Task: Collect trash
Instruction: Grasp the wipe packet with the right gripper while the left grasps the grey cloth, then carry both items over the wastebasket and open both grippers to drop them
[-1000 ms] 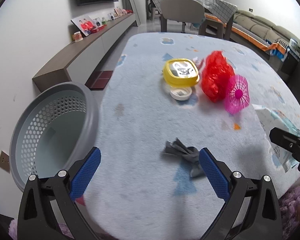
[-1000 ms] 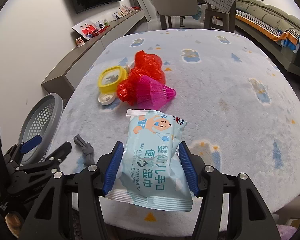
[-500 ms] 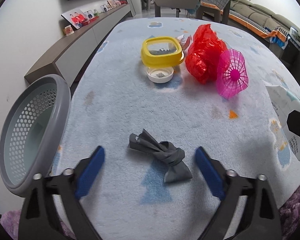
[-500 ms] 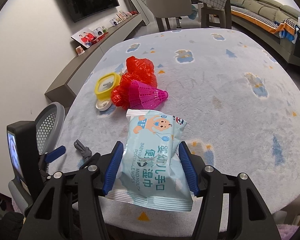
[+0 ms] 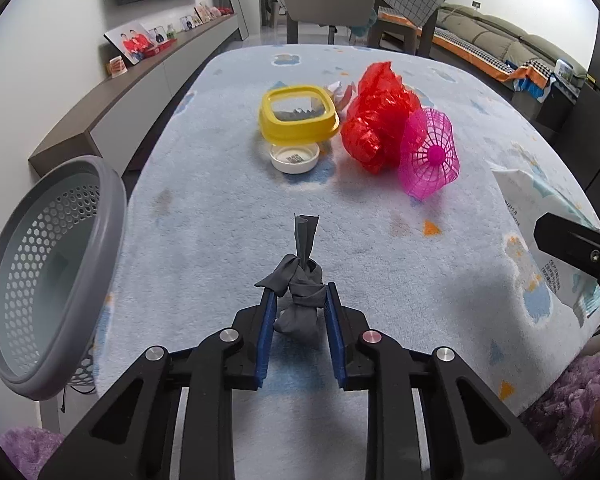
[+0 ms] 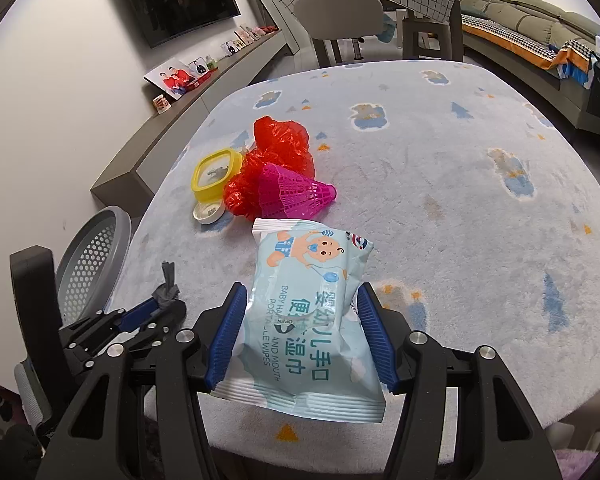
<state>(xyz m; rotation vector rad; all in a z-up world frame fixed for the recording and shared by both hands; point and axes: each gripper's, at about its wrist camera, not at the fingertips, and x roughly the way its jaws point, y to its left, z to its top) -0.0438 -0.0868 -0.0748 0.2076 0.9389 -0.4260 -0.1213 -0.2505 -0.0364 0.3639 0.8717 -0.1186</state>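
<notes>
1. Covering the whole table (image 5: 228, 208) is 1 pale blue fleecy cloth with small cartoon prints; beyond it stand 1 grey chair (image 5: 328, 4), a sofa (image 5: 512, 40) with an orange cover, and a long low sideboard (image 5: 148, 80) under a wall screen.
2. Hanging off the table's left edge is 1 grey perforated basket (image 5: 32, 256), tilted so its mouth faces the table; it sits just beside the left gripper, with nothing between them.
3. 1 pack of baby wipes (image 6: 304, 312) is pinched across its width by the right gripper (image 6: 302, 340), both blue pads pressed against the wrapper, the pack held above the near table edge.
4. 1 crumpled red plastic bag (image 5: 376, 120) lies mid-table, touching 1 pink shuttlecock (image 5: 430, 156) on its right side.
5. 1 yellow-rimmed square lid (image 5: 298, 114) rests to the left of the red bag, leaning over 1 white round cap (image 5: 295, 157).
6. 1 knotted grey scrap (image 5: 300, 292) sits at the near table edge, squeezed between the pads of the left gripper (image 5: 300, 312), its loose tail sticking up and away.
7. Some pale crumpled scrap (image 5: 340, 90) shows behind the lid; what it is cannot be told.
</notes>
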